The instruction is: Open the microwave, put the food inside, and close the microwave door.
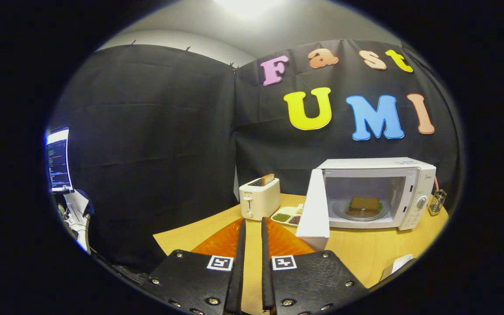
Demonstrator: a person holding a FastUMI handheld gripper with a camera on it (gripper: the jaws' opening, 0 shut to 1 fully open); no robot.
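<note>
- Your gripper [252, 227] hangs over the near edge of the light wooden table [365, 253], fingers nearly together, a narrow gap between, gripping nothing.
- The brown food block [364, 204] sits on the glass plate inside the white microwave [379, 192], whose door [315, 210] stands open.

A bright ceiling light [247, 5] glares at top centre, blown out to white, leaving the black cloth wall dim and the wooden table [365, 251] evenly lit, while fisheye distortion bends straight lines toward the edges, which darken.
</note>
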